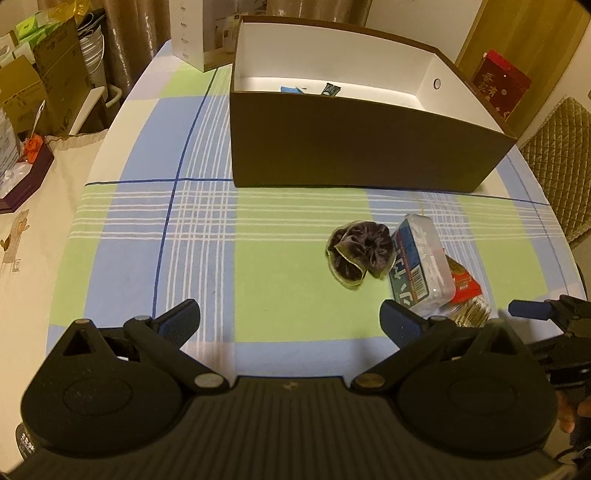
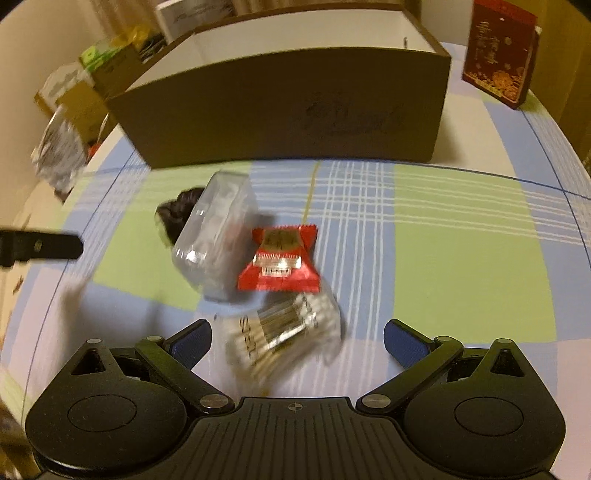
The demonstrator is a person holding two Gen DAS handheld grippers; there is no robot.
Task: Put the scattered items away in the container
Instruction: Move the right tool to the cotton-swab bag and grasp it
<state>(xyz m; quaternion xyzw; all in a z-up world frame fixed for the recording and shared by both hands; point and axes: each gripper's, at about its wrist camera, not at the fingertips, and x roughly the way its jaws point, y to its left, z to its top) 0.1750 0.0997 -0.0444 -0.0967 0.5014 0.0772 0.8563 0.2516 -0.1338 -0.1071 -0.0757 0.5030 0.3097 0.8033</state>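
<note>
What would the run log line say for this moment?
left hand-held gripper: open, empty | right hand-held gripper: open over clear packet | scrunchie, red packet: outside box

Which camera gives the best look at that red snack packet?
The right wrist view: the red packet lies whole and unobstructed there, though slightly blurred. In the left wrist view only a red corner peeks from behind the clear plastic box.

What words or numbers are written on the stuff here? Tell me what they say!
None reads clearly.
Red box: gold characters, too blurred.
Red packet: barcode and label, too blurred.
Clear plastic box: blue label with white marks and a barcode, unreadable.
Brown container: faint emblem, no legible words.
White carton: print too small.
</note>
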